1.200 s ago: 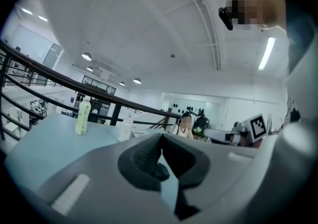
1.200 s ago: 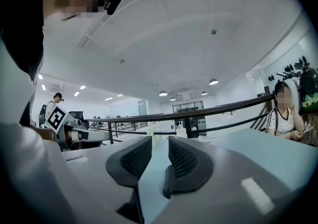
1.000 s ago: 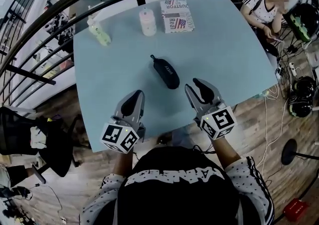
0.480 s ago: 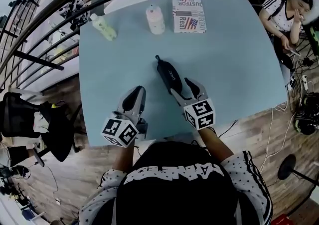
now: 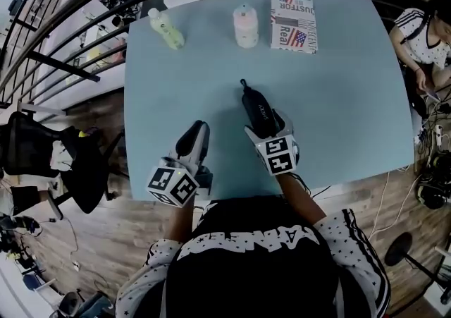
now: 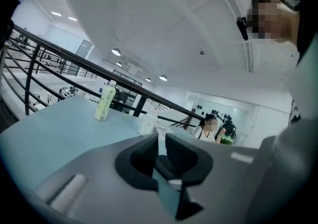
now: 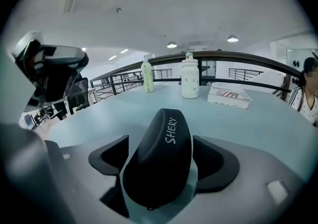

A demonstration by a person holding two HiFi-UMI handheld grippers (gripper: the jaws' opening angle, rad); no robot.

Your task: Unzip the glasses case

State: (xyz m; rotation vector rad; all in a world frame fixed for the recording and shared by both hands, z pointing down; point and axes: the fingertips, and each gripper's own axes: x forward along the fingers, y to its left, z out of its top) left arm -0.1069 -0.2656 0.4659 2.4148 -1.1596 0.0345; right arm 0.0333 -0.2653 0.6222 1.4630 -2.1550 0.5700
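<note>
**Head view:** glasses case (image 5: 258,106) lies mid-bench (image 5: 338,84), long axis pointing away from you, looks zipped. R claw (image 5: 268,125) straddles its near end. L claw (image 5: 192,142) sits by the near bench edge, left of the case and not touching it. Small tab (image 5: 243,84) at the case's far end: zip pull or strap, too small to tell.

**Left gripper view:** L claw pads pressed together bar a sliver, nothing between. Case isn't in this view, only bench and a green bottle (image 6: 105,103).

**Right gripper view:** R claw is spread wide and its jaws have just been opening. The case's near end sits between them w/ slim gaps both sides, so no pinch yet.

**Risks:**
- The shell is rounded and probably smooth. Close off-centre and it could squirt fwd or spin on the bench.
- Clamp hard across the seam and you'd likely pin the zip track, so the slider binds.
- L claw must open before taking the pull. It's a tiny target, so it's easy to nudge the case instead.
</note>
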